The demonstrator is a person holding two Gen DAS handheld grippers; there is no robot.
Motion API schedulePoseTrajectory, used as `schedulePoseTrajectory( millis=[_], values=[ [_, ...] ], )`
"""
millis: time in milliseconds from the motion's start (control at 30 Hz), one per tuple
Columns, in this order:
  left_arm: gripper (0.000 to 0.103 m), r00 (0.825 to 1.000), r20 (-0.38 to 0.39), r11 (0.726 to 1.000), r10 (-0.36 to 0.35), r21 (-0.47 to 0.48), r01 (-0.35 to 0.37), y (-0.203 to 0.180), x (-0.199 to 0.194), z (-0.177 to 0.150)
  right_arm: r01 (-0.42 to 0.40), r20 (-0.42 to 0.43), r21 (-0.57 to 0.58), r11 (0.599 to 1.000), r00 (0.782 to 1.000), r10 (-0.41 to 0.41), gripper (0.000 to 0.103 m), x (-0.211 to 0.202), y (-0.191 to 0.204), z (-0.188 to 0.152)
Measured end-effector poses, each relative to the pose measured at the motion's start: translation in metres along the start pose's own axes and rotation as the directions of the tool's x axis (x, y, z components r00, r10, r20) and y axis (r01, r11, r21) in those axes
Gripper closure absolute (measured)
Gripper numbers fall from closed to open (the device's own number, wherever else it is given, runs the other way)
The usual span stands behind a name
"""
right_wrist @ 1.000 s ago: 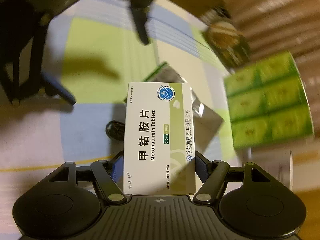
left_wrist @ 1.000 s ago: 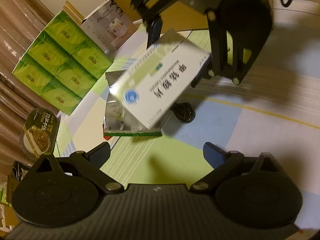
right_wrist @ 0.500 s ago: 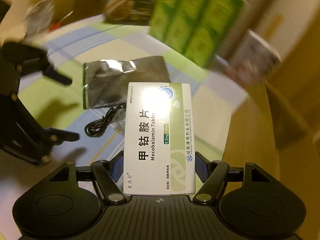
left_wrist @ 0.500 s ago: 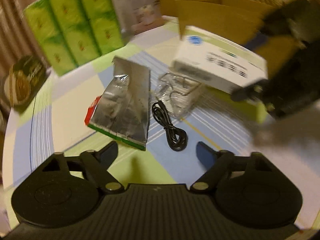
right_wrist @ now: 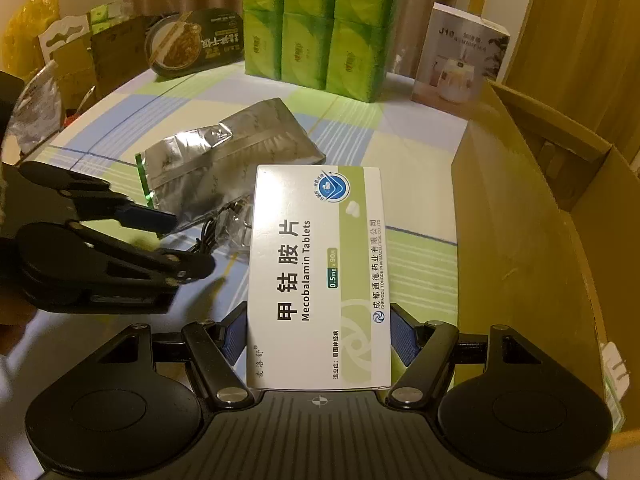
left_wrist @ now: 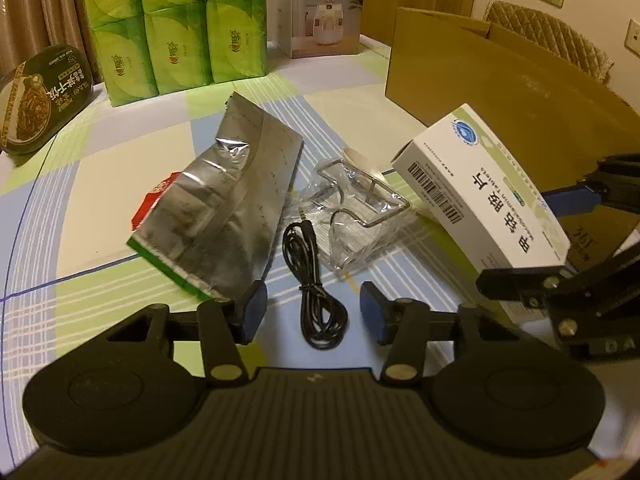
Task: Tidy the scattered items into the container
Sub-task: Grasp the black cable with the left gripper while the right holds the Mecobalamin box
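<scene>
Two tools are in use above a bench [left_wrist: 100,184] covered with a checked cloth of green, blue and cream. In the right wrist view, the right tool [right_wrist: 318,338] is clamped on a white-and-green tablet box [right_wrist: 318,276]; its blue pads press the box's two long sides and the printed face points up toward the camera. The box is held clear of the bench at the centre of the frame, just beside the near wall of an open cardboard carton [right_wrist: 532,240] that fills the right side of the frame. In the left wrist view the same box [left_wrist: 484,196] appears at centre right, tilted, in front of the carton [left_wrist: 500,84]. The left tool [left_wrist: 314,312] has its fingers apart and holds nothing; it sits low over the bench at lower centre of the frame. A coiled black audio cable [left_wrist: 316,284] lies on the bench between the two blue pads. A silver foil pouch [left_wrist: 224,212] lies left of the cable, with one corner near the left pad. A clear plastic bag holding a wire part [left_wrist: 360,208] lies right of the cable. At the upper left of the frame stand a pack of green tissue packets [left_wrist: 176,20] and a tilted instant-meal bowl [left_wrist: 36,96]; a humidifier box [left_wrist: 320,4] stands at upper centre.
</scene>
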State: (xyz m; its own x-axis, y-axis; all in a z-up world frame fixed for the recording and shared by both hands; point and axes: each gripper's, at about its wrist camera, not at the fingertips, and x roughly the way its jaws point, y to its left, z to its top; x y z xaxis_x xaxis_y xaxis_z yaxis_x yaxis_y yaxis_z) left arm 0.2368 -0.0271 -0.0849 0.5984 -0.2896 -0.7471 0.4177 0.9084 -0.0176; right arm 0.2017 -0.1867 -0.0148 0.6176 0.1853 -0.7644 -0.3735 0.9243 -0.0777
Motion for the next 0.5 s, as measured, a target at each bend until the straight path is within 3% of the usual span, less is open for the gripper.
schedulePoseTrajectory(
  millis=[167, 267, 500],
  values=[
    [0.083, 1.000, -0.019, 1.000, 0.024, -0.006, -0.024, -0.006, 0.011, 0.000, -0.003, 0.004, 0.000, 1.000, 1.000, 0.003, 0.035, -0.001, -0.002, -0.002],
    [0.084, 0.998, -0.035, 0.999, 0.044, -0.009, -0.044, -0.012, 0.007, -0.002, -0.012, 0.005, 0.001, 1.000, 1.000, 0.012, 0.035, -0.006, -0.002, -0.003],
    [0.085, 0.995, -0.089, 0.992, 0.036, -0.118, -0.046, -0.028, -0.033, -0.036, -0.070, -0.022, 0.005, 0.998, 0.997, 0.070, 0.035, -0.029, 0.000, -0.021]
  ],
)
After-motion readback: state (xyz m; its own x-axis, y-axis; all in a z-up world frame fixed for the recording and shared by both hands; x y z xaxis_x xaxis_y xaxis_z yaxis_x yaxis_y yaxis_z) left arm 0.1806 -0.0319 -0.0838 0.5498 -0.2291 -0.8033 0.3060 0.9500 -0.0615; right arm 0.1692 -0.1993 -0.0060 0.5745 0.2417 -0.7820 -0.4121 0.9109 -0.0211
